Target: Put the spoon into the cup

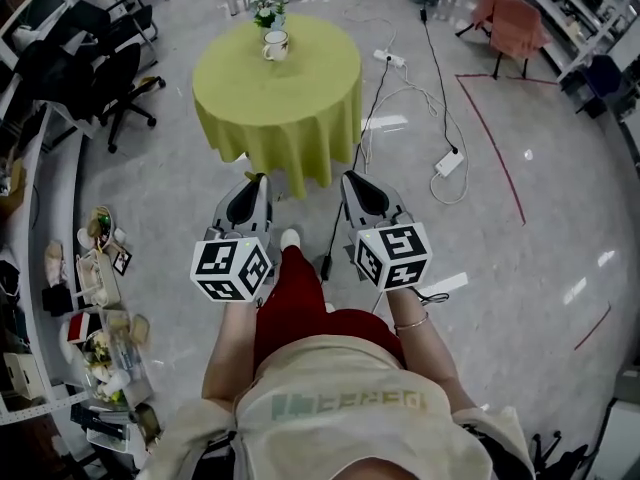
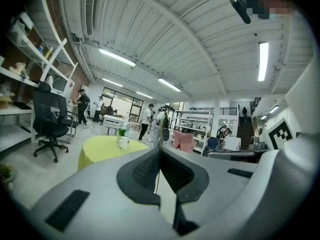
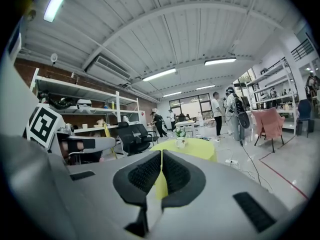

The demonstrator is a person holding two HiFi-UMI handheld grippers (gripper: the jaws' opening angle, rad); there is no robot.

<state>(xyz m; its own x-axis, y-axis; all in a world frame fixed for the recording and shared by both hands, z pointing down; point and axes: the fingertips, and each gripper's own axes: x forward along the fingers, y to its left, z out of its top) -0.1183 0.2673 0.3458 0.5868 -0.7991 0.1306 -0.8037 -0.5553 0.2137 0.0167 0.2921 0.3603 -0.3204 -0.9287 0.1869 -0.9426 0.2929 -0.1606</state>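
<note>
A white cup (image 1: 276, 45) stands near the far edge of a round table (image 1: 290, 118) draped in a yellow-green cloth, beside a small potted plant (image 1: 267, 13). I cannot make out a spoon in any view. My left gripper (image 1: 260, 179) and right gripper (image 1: 347, 176) are held side by side in the air well short of the table, both shut and empty. The left gripper view shows the left gripper (image 2: 159, 151) with its jaws together, the cup (image 2: 124, 142) far ahead. The right gripper view shows the right gripper (image 3: 161, 154) likewise, with the cup (image 3: 180, 143) in the distance.
Black office chairs (image 1: 120, 78) stand left of the table. Cables and a power strip (image 1: 447, 163) lie on the floor to its right. A pink chair (image 1: 515, 23) is at the back right. Cluttered shelves (image 1: 100, 268) run along the left. Several people (image 2: 147, 121) stand far off.
</note>
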